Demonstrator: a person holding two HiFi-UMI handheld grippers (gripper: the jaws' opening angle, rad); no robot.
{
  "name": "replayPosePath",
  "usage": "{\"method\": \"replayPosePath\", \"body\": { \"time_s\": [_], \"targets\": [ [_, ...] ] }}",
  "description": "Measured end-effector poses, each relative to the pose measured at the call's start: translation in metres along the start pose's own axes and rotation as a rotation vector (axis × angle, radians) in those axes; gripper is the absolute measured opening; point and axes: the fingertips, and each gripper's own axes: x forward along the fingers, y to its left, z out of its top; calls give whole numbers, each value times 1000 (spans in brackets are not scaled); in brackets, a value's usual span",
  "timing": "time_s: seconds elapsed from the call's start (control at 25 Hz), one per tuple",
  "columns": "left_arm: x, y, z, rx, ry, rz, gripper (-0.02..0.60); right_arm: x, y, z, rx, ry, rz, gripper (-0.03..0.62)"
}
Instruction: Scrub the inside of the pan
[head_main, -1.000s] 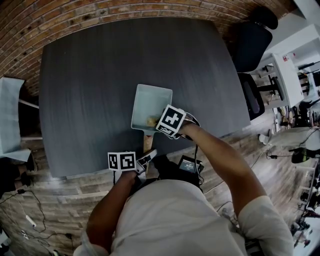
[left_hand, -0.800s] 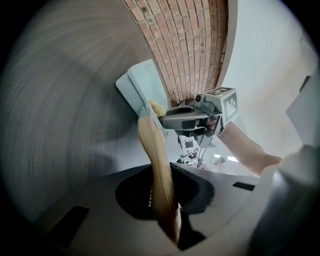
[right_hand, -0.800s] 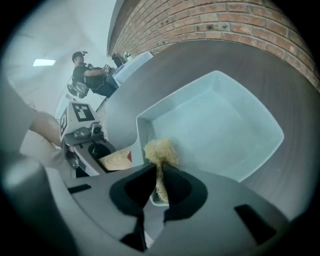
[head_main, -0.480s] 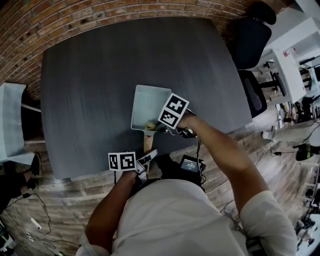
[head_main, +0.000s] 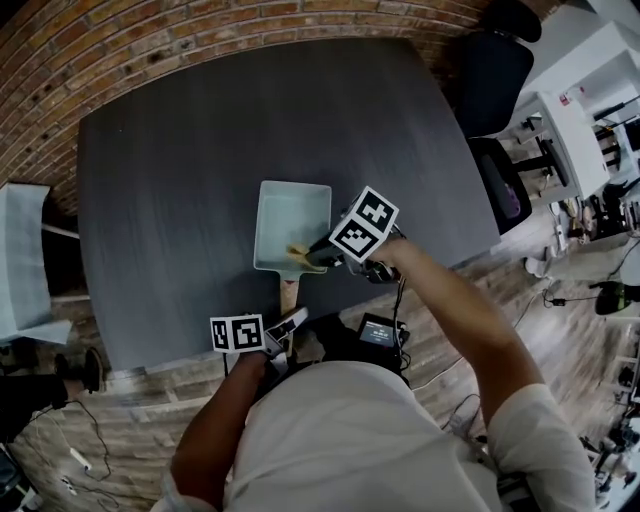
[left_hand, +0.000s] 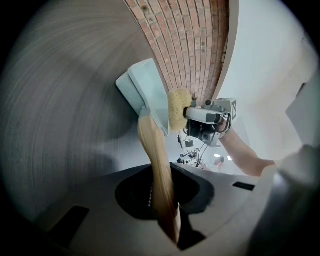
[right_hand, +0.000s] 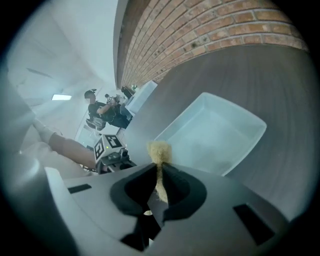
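The right gripper (head_main: 314, 257) has swung back to the right. Its marker cube (head_main: 363, 223), which lay over the near right corner of the pan (head_main: 290, 205) a second ago, now stands outside the right rim, higher in the head view and tipped more steeply. A dark stretch of the gripper now shows between cube and sponge (head_main: 298, 251) — before, the two looked almost joined. The forearm (head_main: 440, 290) behind has angled outward too — and the table (head_main: 180, 200) sits a touch lower in the view.

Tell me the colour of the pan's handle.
The handle is a light wood tan; it shows best in the left gripper view.
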Motion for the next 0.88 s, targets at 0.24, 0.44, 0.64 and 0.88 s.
{"method": "replayPosePath", "body": {
  "time_s": [0.24,0.44,0.64,0.88],
  "targets": [
    [-1,-2,-1,-10,0,-8,60,-48,-46,14,-28,-163,-233,43],
    [0,-3,-1,-14,4,-13,58,-81,-105,13,14,-229,-484,43],
    [0,-5,-3,-18,14,-5,55,-96,-146,13,118,-278,-595,43],
    [1,-4,-5,-16,55,18,54,-92,-172,16,192,-247,-646,43]
  ]
}}
